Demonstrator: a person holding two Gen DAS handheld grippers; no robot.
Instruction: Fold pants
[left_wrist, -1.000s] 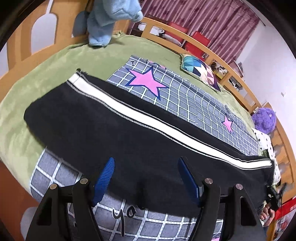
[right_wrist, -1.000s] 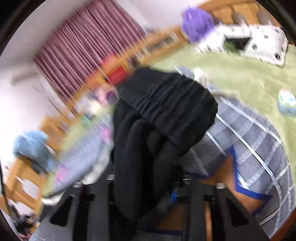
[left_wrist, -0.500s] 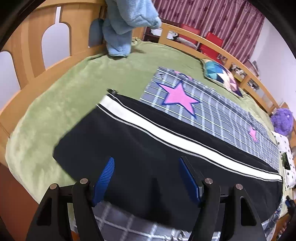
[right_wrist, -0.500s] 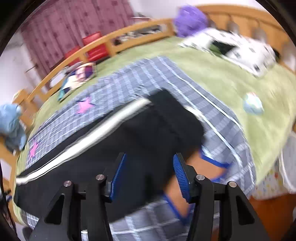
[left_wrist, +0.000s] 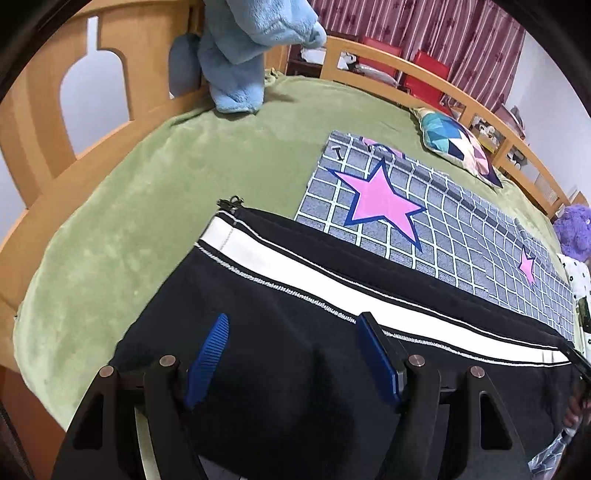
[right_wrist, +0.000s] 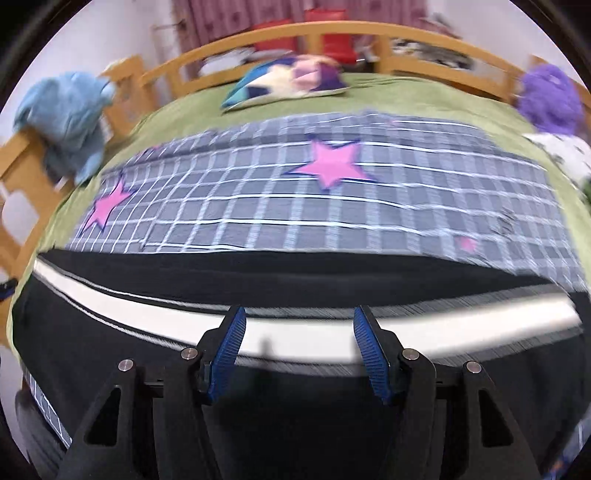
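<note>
Since the frame a second ago, the right gripper (right_wrist: 297, 325) has let go of the bunched black pants it was carrying, and they now lie spread flat beneath it. Its blue fingers (right_wrist: 231, 343) stand apart and are still opening, with nothing pinched between them; only the pants' white side stripe (right_wrist: 147, 314) runs across the gap below the tips. The left gripper (left_wrist: 291, 332) has slid along the pants toward their cuff end, so more green blanket now shows to its left than before. Its fingers (left_wrist: 210, 354) are spread wide with nothing clamped between them, hovering over the black cloth.

The pants (left_wrist: 295, 387) lie stretched out long across the near edge of the bed, directly under and in front of both pairs of fingers. In the left view, the stripe (left_wrist: 314, 284) passes just beyond the fingertips, and the cuff, with a small zipper pull (left_wrist: 231, 201), sits ahead and to the left.

Beyond the pants lies a grey checked sheet (left_wrist: 443, 236) with pink stars (left_wrist: 380, 203), spread over the green blanket (left_wrist: 129, 221). Farther out, a patchwork pillow (left_wrist: 458, 147) rests near the wooden bed rail (left_wrist: 388, 62). A blue plush toy (left_wrist: 243, 48) sits at the far left and a purple plush toy (right_wrist: 550, 99) at the far right. Dark red curtains (left_wrist: 424, 26) hang behind the rail.
</note>
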